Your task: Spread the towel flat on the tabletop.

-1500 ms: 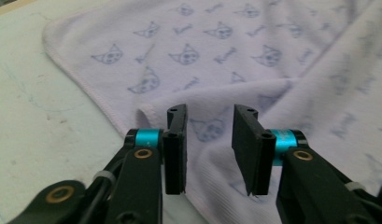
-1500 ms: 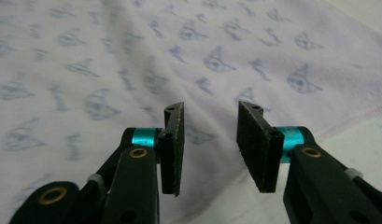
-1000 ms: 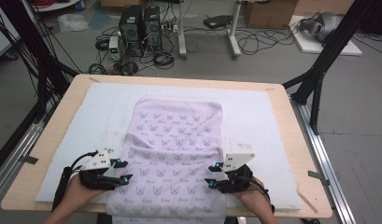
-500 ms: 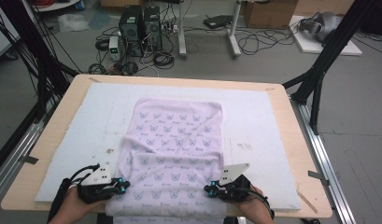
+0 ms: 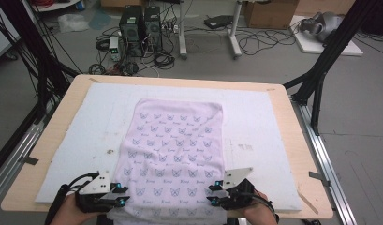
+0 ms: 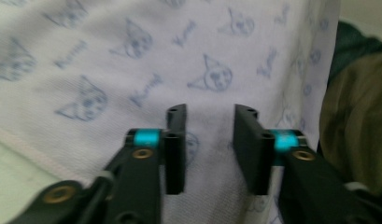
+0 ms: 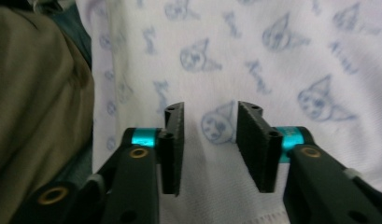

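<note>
- A white pad (image 5: 273,140) covers the wooden bench (image 5: 299,154).
- The cat-print towel (image 5: 175,150) lies flat mid-pad, its near edge overhanging.
- The left gripper (image 5: 118,195) and right gripper (image 5: 212,193) flank that edge, fingers parted, gripping nothing.

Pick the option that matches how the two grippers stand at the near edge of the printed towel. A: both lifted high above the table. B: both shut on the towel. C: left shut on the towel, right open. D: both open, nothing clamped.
D: in each gripper view the fingers of the left gripper and right gripper stand apart, with the towel visible through the gap.
</note>
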### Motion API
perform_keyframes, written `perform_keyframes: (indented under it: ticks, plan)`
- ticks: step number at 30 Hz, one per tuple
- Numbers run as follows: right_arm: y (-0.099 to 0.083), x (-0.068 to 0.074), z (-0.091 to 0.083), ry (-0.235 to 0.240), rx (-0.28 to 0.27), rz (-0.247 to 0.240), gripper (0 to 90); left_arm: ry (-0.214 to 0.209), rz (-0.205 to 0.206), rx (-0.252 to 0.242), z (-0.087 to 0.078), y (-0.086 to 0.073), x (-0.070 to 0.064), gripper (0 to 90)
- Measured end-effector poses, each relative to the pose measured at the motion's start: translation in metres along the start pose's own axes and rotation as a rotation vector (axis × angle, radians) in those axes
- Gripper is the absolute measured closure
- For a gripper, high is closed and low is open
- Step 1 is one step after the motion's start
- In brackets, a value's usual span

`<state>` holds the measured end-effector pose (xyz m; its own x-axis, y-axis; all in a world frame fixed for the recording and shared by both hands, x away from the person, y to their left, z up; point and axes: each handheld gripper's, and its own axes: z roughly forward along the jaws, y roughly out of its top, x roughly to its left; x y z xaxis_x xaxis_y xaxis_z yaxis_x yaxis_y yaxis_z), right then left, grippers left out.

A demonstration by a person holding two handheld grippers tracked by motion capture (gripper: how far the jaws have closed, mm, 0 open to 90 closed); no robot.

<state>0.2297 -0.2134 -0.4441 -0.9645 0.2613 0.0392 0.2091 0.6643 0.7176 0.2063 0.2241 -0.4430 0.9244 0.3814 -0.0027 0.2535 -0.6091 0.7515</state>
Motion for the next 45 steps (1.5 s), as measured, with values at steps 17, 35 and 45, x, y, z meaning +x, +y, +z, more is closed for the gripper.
perform_keyframes:
  ticks: [17, 35, 45]
  plan:
    - [-0.003, -0.005, -0.011, -0.01, -0.041, 0.02, 66.2, -0.016, 0.007, 0.006, -0.004, -0.003, -0.001, 75.3]
    - [0.007, -0.047, -0.012, -0.1, -0.117, 0.093, 50.4, 0.067, -0.097, -0.144, 0.002, 0.031, 0.049, 52.4]
    - [0.019, -0.082, -0.016, -0.161, -0.187, 0.143, 36.8, 0.127, -0.154, -0.17, 0.016, 0.045, 0.086, 44.4]
